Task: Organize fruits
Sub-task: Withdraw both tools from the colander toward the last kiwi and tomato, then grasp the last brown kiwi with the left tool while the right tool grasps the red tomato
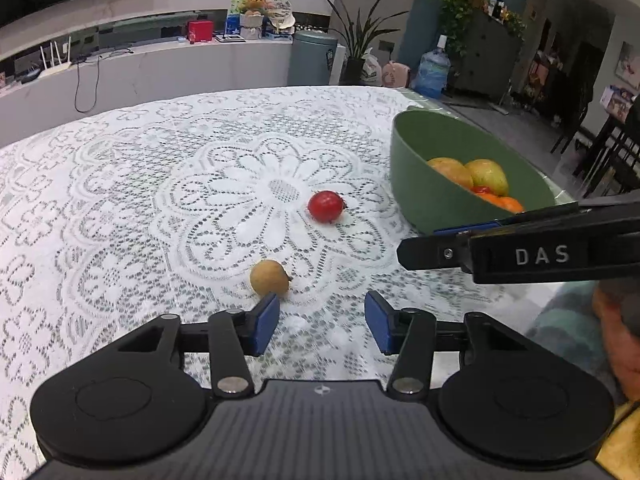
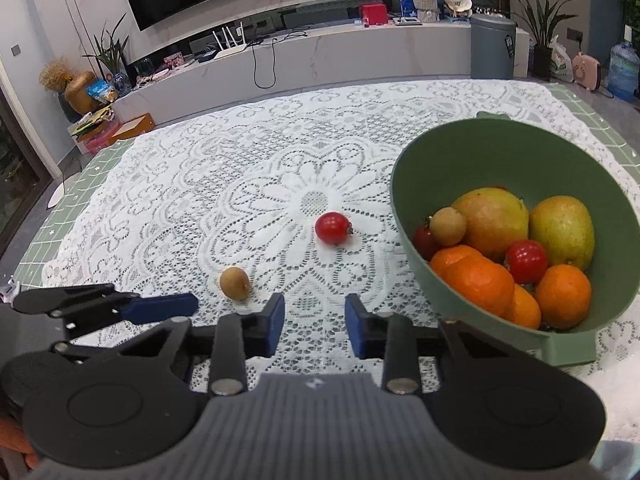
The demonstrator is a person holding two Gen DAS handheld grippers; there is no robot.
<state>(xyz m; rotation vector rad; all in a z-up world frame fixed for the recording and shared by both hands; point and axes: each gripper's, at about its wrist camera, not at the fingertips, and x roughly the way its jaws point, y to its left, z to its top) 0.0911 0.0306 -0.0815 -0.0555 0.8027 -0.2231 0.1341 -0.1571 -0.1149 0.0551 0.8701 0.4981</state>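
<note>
A red cherry tomato (image 1: 326,206) (image 2: 333,228) and a small tan round fruit (image 1: 269,278) (image 2: 235,283) lie on the lace tablecloth. A green bowl (image 1: 424,196) (image 2: 404,184) at the right holds mangoes, oranges, tomatoes and a tan fruit. My left gripper (image 1: 322,322) is open and empty, its left pad just in front of the tan fruit. My right gripper (image 2: 315,326) is open and empty, low over the cloth between the tan fruit and the bowl. The right gripper also shows from the side in the left wrist view (image 1: 460,240), and the left gripper in the right wrist view (image 2: 160,308).
The table (image 2: 100,184) has a white lace cloth over a green grid mat. Beyond its far edge are a low TV counter (image 2: 320,56), a grey bin (image 2: 492,46) and plants. Dark chairs (image 1: 600,152) stand at the right.
</note>
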